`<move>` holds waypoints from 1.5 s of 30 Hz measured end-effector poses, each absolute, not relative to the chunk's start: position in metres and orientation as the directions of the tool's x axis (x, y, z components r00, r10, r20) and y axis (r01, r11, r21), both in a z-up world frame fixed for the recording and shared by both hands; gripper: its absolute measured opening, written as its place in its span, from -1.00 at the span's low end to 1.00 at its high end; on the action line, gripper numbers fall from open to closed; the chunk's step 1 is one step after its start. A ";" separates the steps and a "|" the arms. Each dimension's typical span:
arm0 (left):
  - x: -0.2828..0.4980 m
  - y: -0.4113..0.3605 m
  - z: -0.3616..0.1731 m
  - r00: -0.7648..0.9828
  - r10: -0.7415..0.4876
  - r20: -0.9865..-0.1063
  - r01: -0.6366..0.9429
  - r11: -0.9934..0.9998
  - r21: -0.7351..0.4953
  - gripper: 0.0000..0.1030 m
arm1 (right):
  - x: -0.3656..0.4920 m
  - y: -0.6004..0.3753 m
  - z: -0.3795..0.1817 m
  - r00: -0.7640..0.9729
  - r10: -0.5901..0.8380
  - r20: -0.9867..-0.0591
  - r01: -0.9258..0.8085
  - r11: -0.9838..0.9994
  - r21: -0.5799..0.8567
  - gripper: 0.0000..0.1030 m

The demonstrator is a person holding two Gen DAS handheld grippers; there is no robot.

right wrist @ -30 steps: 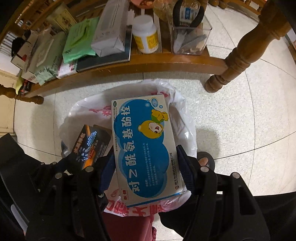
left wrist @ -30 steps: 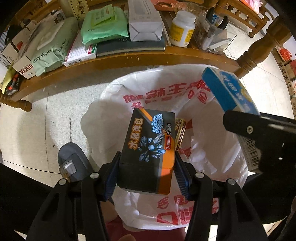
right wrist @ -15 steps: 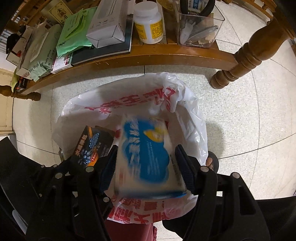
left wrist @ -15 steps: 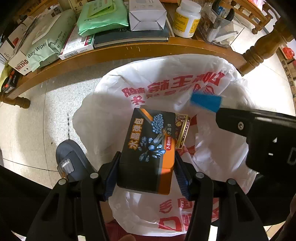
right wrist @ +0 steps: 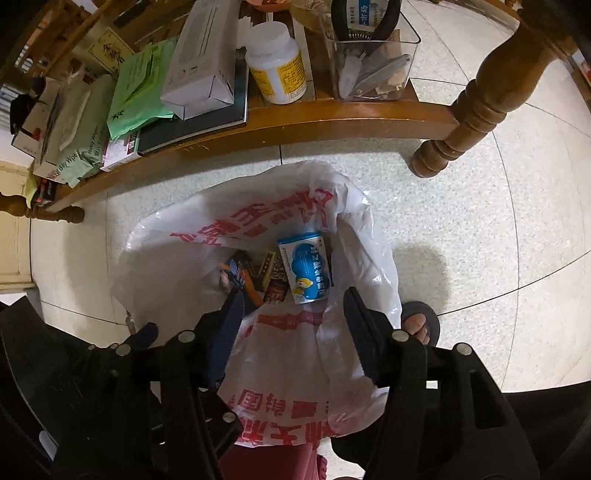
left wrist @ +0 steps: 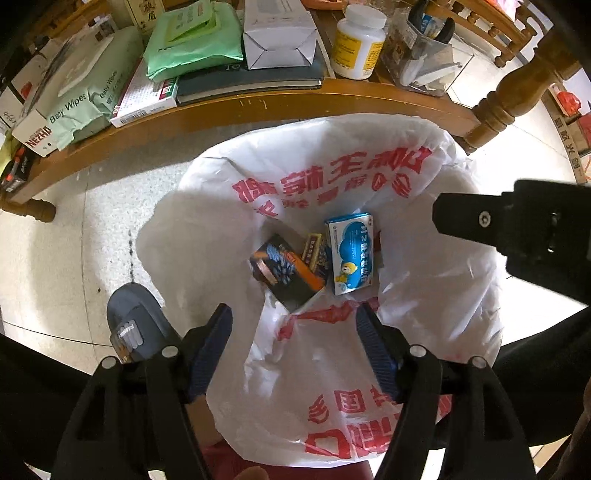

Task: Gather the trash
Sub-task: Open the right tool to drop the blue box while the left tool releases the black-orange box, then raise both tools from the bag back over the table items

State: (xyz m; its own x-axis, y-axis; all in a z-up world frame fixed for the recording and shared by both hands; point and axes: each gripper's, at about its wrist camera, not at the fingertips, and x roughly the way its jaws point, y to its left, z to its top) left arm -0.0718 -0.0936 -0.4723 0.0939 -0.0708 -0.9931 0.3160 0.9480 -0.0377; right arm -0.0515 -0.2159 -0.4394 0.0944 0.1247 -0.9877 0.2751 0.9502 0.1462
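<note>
Crinkled plastic bag (left wrist: 436, 295) holds flat cardboard boxes (left wrist: 352, 254).

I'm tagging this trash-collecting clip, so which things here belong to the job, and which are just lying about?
Part of the job:
- white plastic bag
- blue box, in the bag
- black and orange box, in the bag
- left gripper and right gripper, both open and empty

Just lying about, on the wooden shelf:
- baby wipes
- white pill bottle
- green packet
- white carton
</note>
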 end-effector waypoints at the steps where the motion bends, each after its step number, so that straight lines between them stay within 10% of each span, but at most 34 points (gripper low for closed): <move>1: -0.072 -0.094 -0.471 0.096 -0.068 -0.993 0.319 0.947 -0.034 0.32 | -0.052 -0.216 -0.439 0.097 0.124 -0.988 0.277 0.950 0.146 0.07; 45: -0.083 -0.043 -0.252 0.545 -0.223 -0.808 0.270 0.959 -0.083 0.74 | -0.137 -0.223 -0.199 0.513 0.080 -0.855 0.178 0.964 0.196 0.69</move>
